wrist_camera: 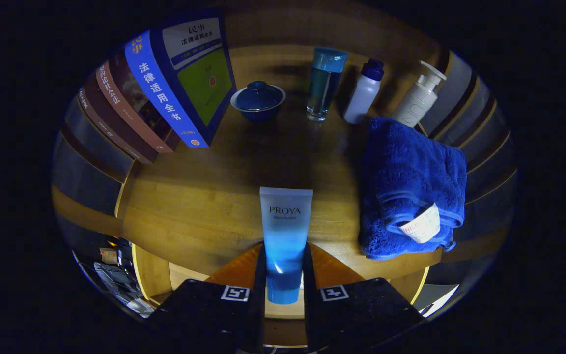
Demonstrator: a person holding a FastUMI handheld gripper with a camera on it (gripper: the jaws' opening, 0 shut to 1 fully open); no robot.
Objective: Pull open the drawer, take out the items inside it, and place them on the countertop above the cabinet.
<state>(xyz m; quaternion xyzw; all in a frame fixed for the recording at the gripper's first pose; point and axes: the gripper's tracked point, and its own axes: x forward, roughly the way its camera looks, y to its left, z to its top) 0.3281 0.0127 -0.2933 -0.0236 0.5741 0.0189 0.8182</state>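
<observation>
My gripper (284, 268) is shut on a blue and white cosmetic tube (285, 231). Both fingers press on its lower, darker half, and its flat white end points away from me. The tube hangs over the front part of the wooden countertop (199, 196). A folded blue towel (410, 187) with a white tag lies on the countertop just to the right of the tube.
Along the back of the countertop stand a lidded blue bowl (257, 101), a clear blue tumbler (325, 83), a white bottle with a dark cap (364, 91) and a white pump bottle (418, 98). Several books (160, 93) lean at the back left.
</observation>
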